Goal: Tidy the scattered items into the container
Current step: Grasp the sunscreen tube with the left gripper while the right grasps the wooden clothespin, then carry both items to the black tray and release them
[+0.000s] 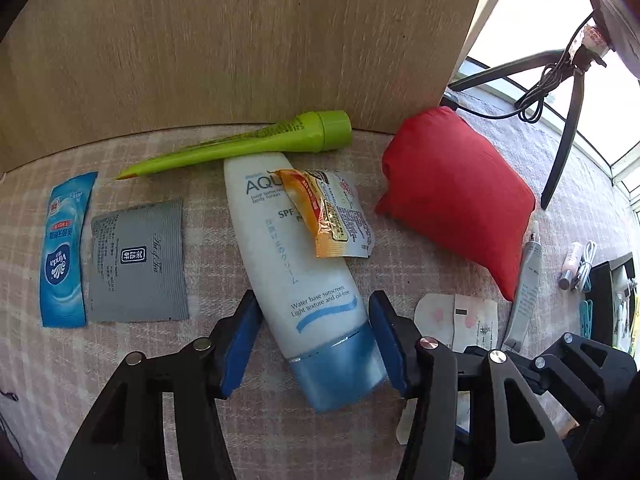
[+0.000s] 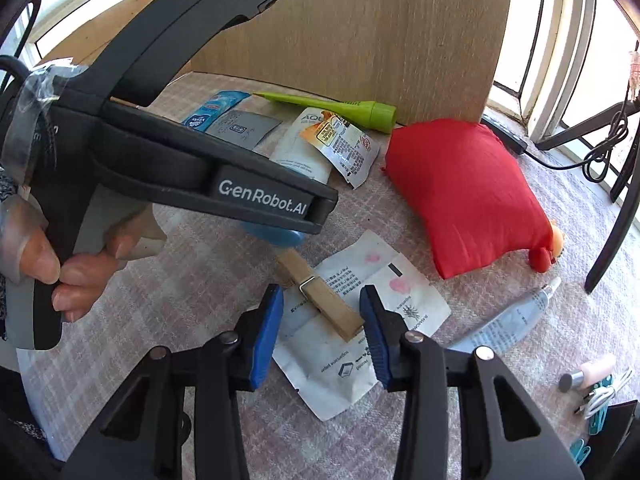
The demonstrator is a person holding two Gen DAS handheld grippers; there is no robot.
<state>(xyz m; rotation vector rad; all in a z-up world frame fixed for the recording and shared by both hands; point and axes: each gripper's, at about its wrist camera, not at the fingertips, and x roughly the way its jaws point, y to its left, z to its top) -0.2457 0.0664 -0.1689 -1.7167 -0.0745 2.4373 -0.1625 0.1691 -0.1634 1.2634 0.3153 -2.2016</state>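
Currently: both claws spread, straddling items for pickup.
Left gripper brackets sunscreen tube near its cap; right gripper flanks wooden clothespin.

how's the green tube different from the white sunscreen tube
The green tube is slim, tapers to a point and lies crosswise along the wooden panel; the white sunscreen tube is broader and points toward the camera. A sachet rests on the white tube, which sits between the left gripper's open jaws; the green one is uncovered. Both lie flat on the cloth.
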